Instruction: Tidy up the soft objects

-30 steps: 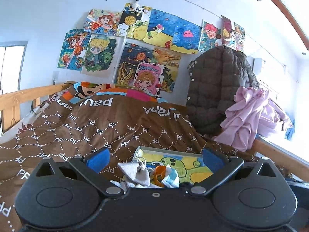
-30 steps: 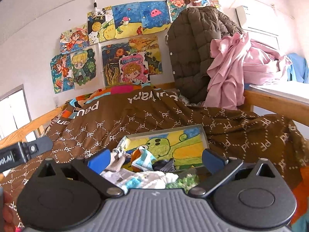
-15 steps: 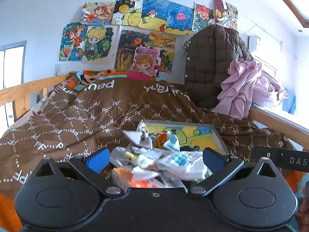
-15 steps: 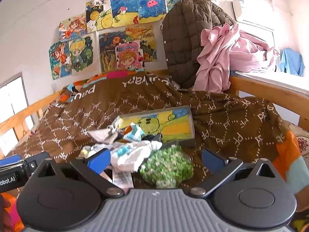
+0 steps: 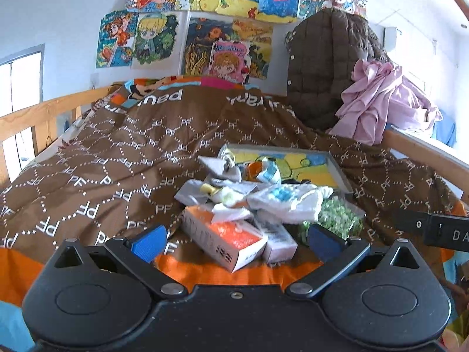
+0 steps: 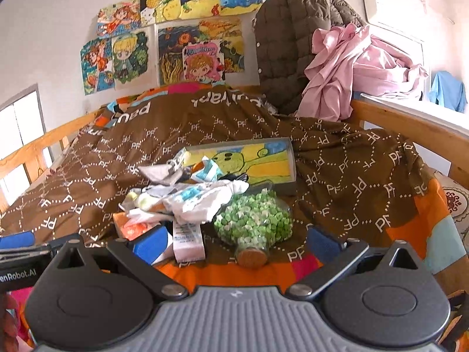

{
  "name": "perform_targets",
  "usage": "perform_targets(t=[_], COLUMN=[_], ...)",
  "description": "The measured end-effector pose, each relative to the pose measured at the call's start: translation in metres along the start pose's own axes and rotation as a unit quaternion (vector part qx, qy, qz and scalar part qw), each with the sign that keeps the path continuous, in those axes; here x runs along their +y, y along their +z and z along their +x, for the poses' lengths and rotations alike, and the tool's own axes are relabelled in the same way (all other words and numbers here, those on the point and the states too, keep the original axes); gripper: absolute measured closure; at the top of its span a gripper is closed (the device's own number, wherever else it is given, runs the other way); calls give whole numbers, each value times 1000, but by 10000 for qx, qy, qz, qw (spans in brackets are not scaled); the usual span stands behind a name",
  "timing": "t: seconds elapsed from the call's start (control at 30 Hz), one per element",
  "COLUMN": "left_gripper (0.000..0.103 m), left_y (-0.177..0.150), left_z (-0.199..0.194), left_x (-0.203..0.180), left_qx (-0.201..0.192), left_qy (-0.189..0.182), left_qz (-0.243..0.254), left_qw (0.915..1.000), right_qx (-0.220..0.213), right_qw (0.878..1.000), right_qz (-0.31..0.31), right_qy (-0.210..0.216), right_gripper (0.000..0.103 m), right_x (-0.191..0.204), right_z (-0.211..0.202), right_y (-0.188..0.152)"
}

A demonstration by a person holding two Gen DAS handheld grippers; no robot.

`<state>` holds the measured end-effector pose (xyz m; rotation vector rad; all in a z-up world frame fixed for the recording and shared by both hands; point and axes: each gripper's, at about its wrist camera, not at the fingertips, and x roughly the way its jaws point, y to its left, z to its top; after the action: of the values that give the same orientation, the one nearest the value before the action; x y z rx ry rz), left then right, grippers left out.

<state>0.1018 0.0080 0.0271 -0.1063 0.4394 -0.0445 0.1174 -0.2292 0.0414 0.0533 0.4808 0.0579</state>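
Left wrist view: the left gripper [image 5: 236, 239] hangs with its jaws spread wide and nothing between them, just short of the pile of small things at the near edge of the bed. Closest to its blue fingertips [image 5: 149, 243] lies an orange box [image 5: 222, 239], touching a small white box [image 5: 277, 240] beside it. Heaped on and behind the boxes are crumpled white socks [image 5: 285, 201], one with a blue patch, and a grey sock [image 5: 218, 168] farther back.

Right wrist view: the right gripper [image 6: 237, 242] is likewise wide open and empty, facing the same pile from the right. A jar of green pellets [image 6: 253, 223] lies on its side just ahead, cork end toward the camera, touching the socks to its left. Behind the pile sits a shallow tray [image 6: 288, 161] with a yellow and green drawing on its floor; a few small cloth items rest on its near left corner.

Open room lies left of the pile, where the brown quilt [image 5: 111, 158] runs bare to the wooden rail [image 5: 44, 114], and right of the tray, where the quilt slopes down to the other rail [image 6: 410, 123]. An orange band of bedding [image 6: 240, 272] marks the near edge under both grippers.

At the head of the bed a brown quilted jacket [image 6: 290, 38] and a pink garment [image 6: 348, 67] are heaped together, below a white wall covered with colourful drawings [image 5: 222, 17].
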Motion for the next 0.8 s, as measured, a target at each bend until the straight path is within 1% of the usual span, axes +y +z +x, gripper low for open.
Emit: perform_targets(t=[0.43,0.8], left_gripper=[1,1], left_y=[-3,-5], left_z=[10,20], left_x=[3,4], left_qx=[318,575], left_qy=[330,413], left_qz=[-68,-159], left_qw=[9989,9974], right_qx=[421,643], right_qw=[9990,9976], right_qz=[-144,-231], right_qy=[60,99], right_gripper=[0,0], right_x=[6,9], right_z=[16,24], right_y=[-5,-7])
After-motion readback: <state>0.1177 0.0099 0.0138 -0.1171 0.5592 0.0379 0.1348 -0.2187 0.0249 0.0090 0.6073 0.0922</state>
